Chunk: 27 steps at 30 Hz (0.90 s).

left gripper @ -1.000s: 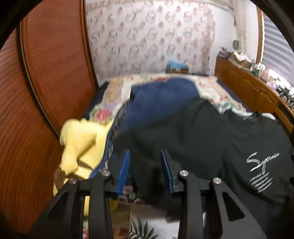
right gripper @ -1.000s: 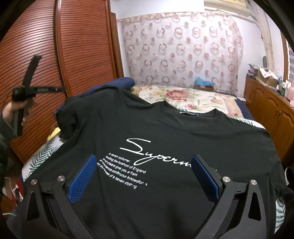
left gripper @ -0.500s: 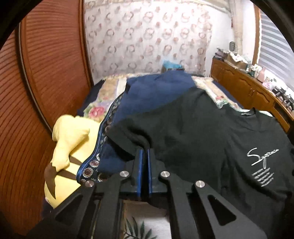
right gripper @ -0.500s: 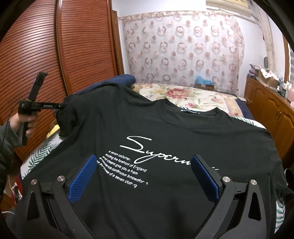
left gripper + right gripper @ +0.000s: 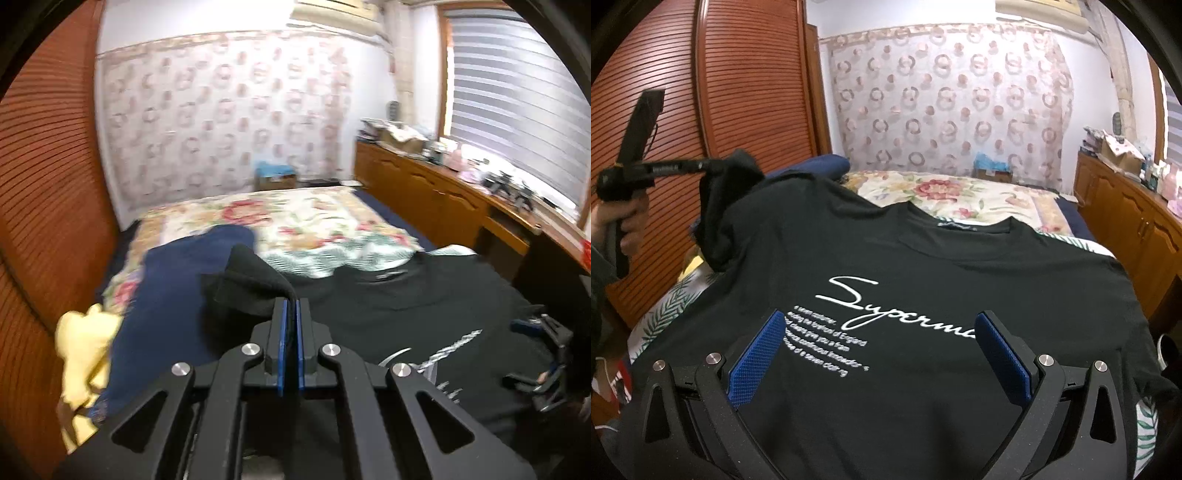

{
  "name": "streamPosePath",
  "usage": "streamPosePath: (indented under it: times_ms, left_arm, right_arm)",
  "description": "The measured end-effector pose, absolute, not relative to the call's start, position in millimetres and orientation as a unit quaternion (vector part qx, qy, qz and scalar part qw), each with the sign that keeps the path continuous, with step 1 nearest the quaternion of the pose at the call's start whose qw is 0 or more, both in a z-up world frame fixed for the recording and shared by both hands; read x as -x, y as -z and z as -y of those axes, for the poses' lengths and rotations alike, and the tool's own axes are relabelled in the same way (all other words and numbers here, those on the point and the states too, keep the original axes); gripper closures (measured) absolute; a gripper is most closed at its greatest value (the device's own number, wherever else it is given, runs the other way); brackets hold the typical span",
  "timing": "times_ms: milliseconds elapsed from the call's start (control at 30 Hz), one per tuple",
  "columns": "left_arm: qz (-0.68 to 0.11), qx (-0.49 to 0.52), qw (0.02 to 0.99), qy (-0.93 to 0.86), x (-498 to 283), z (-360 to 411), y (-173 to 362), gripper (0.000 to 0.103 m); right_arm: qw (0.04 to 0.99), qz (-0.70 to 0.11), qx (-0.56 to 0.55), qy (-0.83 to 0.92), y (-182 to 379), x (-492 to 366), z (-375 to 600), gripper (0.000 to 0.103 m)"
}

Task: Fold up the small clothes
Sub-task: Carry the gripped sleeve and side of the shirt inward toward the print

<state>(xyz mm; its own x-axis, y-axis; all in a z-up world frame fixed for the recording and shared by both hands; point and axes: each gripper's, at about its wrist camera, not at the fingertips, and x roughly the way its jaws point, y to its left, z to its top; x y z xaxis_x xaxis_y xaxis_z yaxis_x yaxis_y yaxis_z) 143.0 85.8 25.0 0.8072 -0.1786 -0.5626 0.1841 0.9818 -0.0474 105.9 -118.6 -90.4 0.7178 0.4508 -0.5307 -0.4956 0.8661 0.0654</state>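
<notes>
A black T-shirt with white script print lies spread face-up on the bed. My left gripper is shut on the shirt's left sleeve and holds it lifted above the bed; in the right wrist view the left gripper shows at the left with the sleeve hanging from it. My right gripper is open and empty, hovering over the shirt's lower chest print. It also shows at the right edge of the left wrist view.
A navy garment lies on the floral bedspread left of the shirt. A yellow plush toy sits by the red slatted wardrobe. A wooden cabinet with clutter runs along the right.
My left gripper closed on the shirt's left sleeve and has lifted it up and toward the shirt's middle. The right gripper has stayed open over the print.
</notes>
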Motion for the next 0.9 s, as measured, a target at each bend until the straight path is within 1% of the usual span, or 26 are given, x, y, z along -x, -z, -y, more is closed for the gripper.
streamPosePath:
  times_ms: [67,100,133,233,400,533,567,600,667,700,900]
  left_arm:
    - [-0.298,-0.008,0.946,0.124,-150.1,-60.7,-28.8,0.102]
    - [-0.3,-0.012,0.945,0.133,-153.0,-52.0,-30.1,0.098]
    - [-0.304,-0.02,0.942,0.14,-156.6,-42.6,-30.6,0.092]
    - [-0.309,-0.026,0.939,0.151,-159.3,-30.5,-31.7,0.078]
    - [-0.327,-0.037,0.936,0.126,-151.7,-43.0,-16.6,0.066]
    - [-0.344,-0.04,0.931,0.111,-140.2,-52.9,5.3,0.061]
    - [-0.349,-0.039,0.93,0.109,-136.5,-55.6,12.5,0.061]
    - [-0.352,-0.039,0.929,0.104,-132.1,-58.4,18.1,0.061]
    - [-0.357,-0.036,0.928,0.101,-124.9,-61.7,29.6,0.061]
    - [-0.36,-0.031,0.927,0.102,-121.6,-63.2,35.7,0.061]
    - [-0.387,-0.01,0.915,0.112,-120.5,-57.0,67.4,0.061]
  right_arm:
    - [0.928,-0.274,0.037,-0.249,89.5,-107.2,125.2,0.0]
    - [0.93,-0.273,0.035,-0.246,89.0,-107.6,129.5,0.0]
    - [0.93,-0.272,0.033,-0.243,88.3,-107.4,131.5,0.0]
    - [0.933,-0.275,0.027,-0.232,89.0,-109.3,143.2,0.0]
    - [0.931,-0.281,0.027,-0.23,89.7,-113.2,152.5,0.0]
    - [0.926,-0.287,0.029,-0.243,87.2,-119.9,153.2,0.003]
    - [0.925,-0.288,0.03,-0.247,86.3,-121.4,151.2,0.005]
    - [0.923,-0.29,0.034,-0.25,85.4,-124.0,150.0,0.01]
    - [0.92,-0.292,0.038,-0.258,82.7,-130.1,146.3,0.013]
    - [0.918,-0.294,0.039,-0.264,81.6,-133.7,144.5,0.017]
    - [0.915,-0.297,0.059,-0.265,77.2,-149.0,133.0,0.018]
